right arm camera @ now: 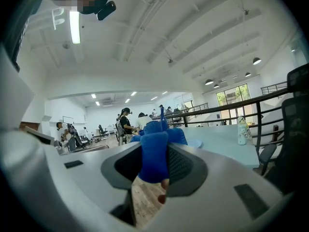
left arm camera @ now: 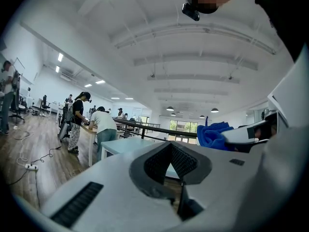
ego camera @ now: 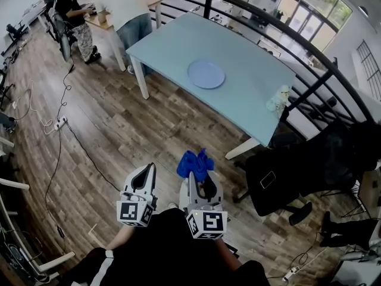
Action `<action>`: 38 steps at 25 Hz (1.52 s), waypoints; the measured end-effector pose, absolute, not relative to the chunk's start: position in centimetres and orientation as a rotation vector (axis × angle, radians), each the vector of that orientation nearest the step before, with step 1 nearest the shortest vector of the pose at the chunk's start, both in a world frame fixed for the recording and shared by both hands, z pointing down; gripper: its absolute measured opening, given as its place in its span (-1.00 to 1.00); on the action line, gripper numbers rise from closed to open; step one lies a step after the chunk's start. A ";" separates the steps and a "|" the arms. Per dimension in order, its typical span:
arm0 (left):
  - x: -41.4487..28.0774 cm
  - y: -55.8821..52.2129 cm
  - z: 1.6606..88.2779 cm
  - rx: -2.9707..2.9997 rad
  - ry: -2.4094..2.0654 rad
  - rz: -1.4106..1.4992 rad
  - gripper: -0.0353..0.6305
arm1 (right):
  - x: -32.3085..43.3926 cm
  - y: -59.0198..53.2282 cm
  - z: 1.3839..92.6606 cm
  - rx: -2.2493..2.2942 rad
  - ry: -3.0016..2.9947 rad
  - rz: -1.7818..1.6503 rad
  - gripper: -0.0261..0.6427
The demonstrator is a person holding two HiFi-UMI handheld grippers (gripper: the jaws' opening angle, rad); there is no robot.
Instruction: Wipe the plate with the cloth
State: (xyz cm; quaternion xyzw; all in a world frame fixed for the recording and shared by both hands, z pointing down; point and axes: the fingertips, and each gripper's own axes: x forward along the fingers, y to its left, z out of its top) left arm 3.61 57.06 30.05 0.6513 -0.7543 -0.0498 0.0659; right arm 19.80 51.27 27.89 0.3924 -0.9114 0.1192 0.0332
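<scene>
- Wood-plank floor point(ego camera: 119, 130) with loose cables ran under a light blue rectangular table with white legs point(ego camera: 250, 100); a black curved railing point(ego camera: 309, 52) ran behind it.
- Round pale blue plate point(ego camera: 206, 74) lay flat on the tabletop, near the table's middle, with nothing on it.
- Small white bottle point(ego camera: 278, 99) stood upright near the table's right edge, apart from the plate.
- Black office chair point(ego camera: 297, 171) stood on the floor to the right of the table.
- Several people stood at another table point(ego camera: 98, 19) at far left.
- Right gripper point(ego camera: 197, 177) was held low in front of the person, over the floor, short of the table; its jaws were clamped on a crumpled bright blue cloth point(ego camera: 195, 162).
- In the right gripper view the cloth point(right arm camera: 153, 158) sat pinched between the dark ribbed pads point(right arm camera: 181, 166), bunching up past the tips.
- Left gripper point(ego camera: 149, 170) was just beside the right one, at about the same height; in the left gripper view its jaws met at the tips with nothing between them.
- Plate was well apart from both grippers, ahead and up on the table; the cloth was not touching it.
- Left gripper view also caught the cloth point(left arm camera: 212, 135) off to its right, with the table point(left arm camera: 125, 146) beyond.
</scene>
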 end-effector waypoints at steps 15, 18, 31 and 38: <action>2.0 48.3 28.9 1.959 -2.287 -0.134 -0.89 | 17.8 42.5 27.7 1.183 -2.807 0.386 -0.57; 2.2 46.7 29.0 1.951 -2.302 -0.130 -0.89 | 18.3 40.4 27.7 1.182 -2.811 0.394 -0.57; 3.0 39.3 27.4 1.953 -2.346 -0.109 -0.89 | 18.5 32.7 26.8 1.143 -2.859 0.418 -0.57; 3.2 36.5 27.4 1.968 -2.338 -0.116 -0.89 | 18.9 30.2 27.0 1.170 -2.849 0.417 -0.57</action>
